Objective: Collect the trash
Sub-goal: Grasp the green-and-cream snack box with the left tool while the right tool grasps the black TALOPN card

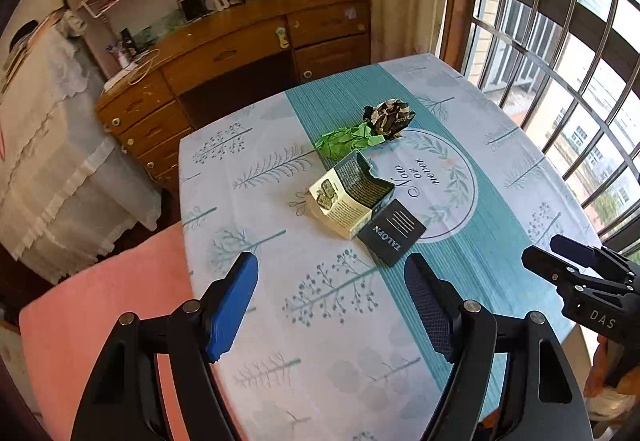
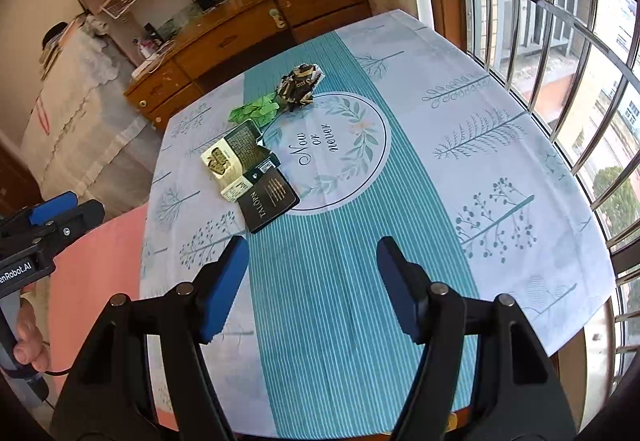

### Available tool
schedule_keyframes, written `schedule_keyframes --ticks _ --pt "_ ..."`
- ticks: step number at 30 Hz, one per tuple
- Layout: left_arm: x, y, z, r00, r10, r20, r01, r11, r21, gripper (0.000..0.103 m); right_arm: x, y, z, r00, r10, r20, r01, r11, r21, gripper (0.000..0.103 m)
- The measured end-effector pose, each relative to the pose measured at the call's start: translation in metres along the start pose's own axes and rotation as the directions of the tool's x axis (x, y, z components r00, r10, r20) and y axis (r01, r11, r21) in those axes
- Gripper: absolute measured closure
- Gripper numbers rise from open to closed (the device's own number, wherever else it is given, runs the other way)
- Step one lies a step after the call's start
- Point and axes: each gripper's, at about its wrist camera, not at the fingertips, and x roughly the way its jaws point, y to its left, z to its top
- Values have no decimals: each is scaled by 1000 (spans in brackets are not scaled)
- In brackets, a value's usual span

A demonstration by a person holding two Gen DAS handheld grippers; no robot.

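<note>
My left tongs (image 1: 332, 305) hang above the near left part of the tabletop (image 1: 344, 341), jaws spread wide, nothing between the blue pads. My right tongs (image 2: 312, 289) hang over the near middle of the teal stripe, also wide apart and empty. From the left wrist view the right tongs show at the right edge (image 1: 560, 253); whether they are wide is not readable from that side view, only from their own camera. The trash lies in a loose row running from the middle of the tabletop toward the far side. Nearest me: a dark card sleeve (image 1: 392, 231) printed TALOPN, lying flat, touching the torn open box (image 1: 346, 199), cream and dark green, flap lifted. Just beyond the box, a crumpled green paper (image 1: 346, 143). Touching its far right end, a crumpled black-and-gold wrapper (image 1: 390, 119), sitting at the far rim of the round "Now or never" emblem (image 2: 328, 149). All four pieces rest on the tablecloth, well apart from both tongs. Pink cloth (image 1: 108, 301) lies beside the tabletop on the near left. A wooden desk (image 1: 240, 45) with drawers stands at the far side, shelves of books above it. A barred window (image 2: 560, 41) runs along the right.
</note>
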Motion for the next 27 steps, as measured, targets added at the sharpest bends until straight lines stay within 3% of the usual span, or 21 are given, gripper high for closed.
schedule_keyframes --ticks 6,11,23,27 --pt "102 36 61 991 -96 -96 103 992 77 26 74 22 12 998 -54 -42 57 996 74 42" --pt "174 57 89 966 -188 -177 203 976 75 26 122 39 13 994 -82 -75 89 993 84 43" --pt "258 35 88 885 -324 -335 377 920 106 31 173 52 13 988 -126 -88 133 988 78 47" --pt "276 29 89 859 -348 -376 416 902 115 39 179 52 12 988 -122 -93 130 989 77 47"
